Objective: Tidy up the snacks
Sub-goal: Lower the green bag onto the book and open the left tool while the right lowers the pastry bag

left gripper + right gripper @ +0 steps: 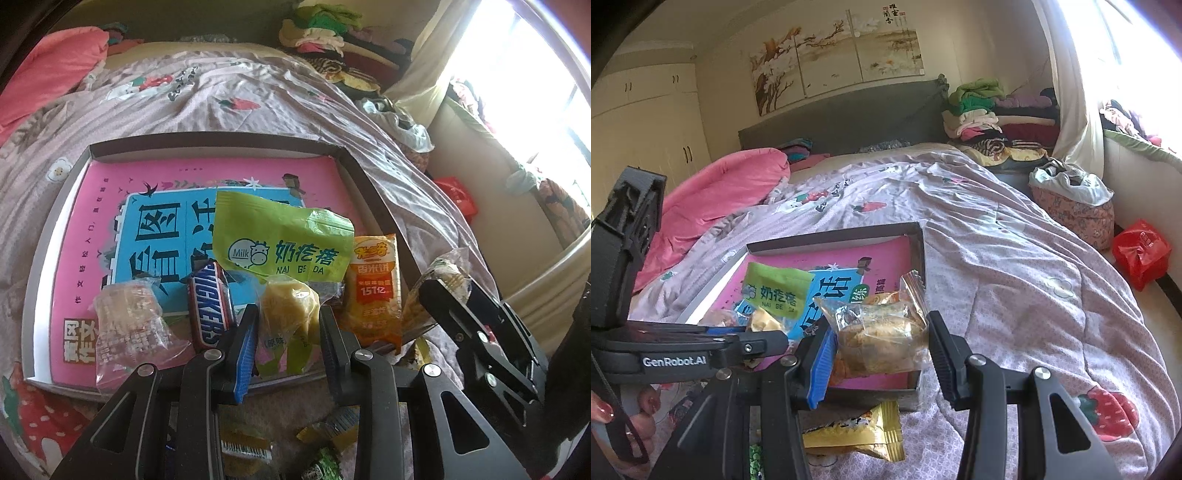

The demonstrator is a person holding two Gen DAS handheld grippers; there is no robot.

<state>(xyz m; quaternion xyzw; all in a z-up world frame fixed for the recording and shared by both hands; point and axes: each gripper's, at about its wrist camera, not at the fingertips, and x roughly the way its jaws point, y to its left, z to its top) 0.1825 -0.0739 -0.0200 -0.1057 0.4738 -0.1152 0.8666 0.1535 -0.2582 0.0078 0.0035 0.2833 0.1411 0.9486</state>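
Pink book cover (207, 177) lining the shallow box (221, 142) is the landmark here, and the sorting looks roughly halfway by my guess. Already lying on that cover, along its near edge: a clear-wrapped pastry (129, 325) at the left, a Snickers bar (208, 306) next to it, and an orange rice-cracker pack (375, 291) at the right end. Still off the cover, on the quilt (1015, 258) just in front of the box: a gold pack (857, 432), a barcoded yellow one (243, 450) and a couple of little green candies (321, 467), so there's more to bring in.

The left gripper (288, 321) is pinched on a green milk-snack pouch (284, 240), which hangs over the near middle of the cover, not set down yet. The right gripper (882, 343) is clamped on a clear-wrapped cake (882, 336) over the cover's near right corner, also not released.

Readable stuff:
- "SNICKERS" in white on the bar
- green pouch: "Milk" with a cow logo, "奶疙瘩", "NAI GE DA", and "(原味)" lower down
- orange pack: "香米饼" and "151亿"
- "GenRobot.AI" on the left tool's body, seen from the right wrist view
- book: big blue characters, mostly covered, can't read the full title

Fingers with red nail polish (605, 411) show at the bottom left corner of the right wrist view
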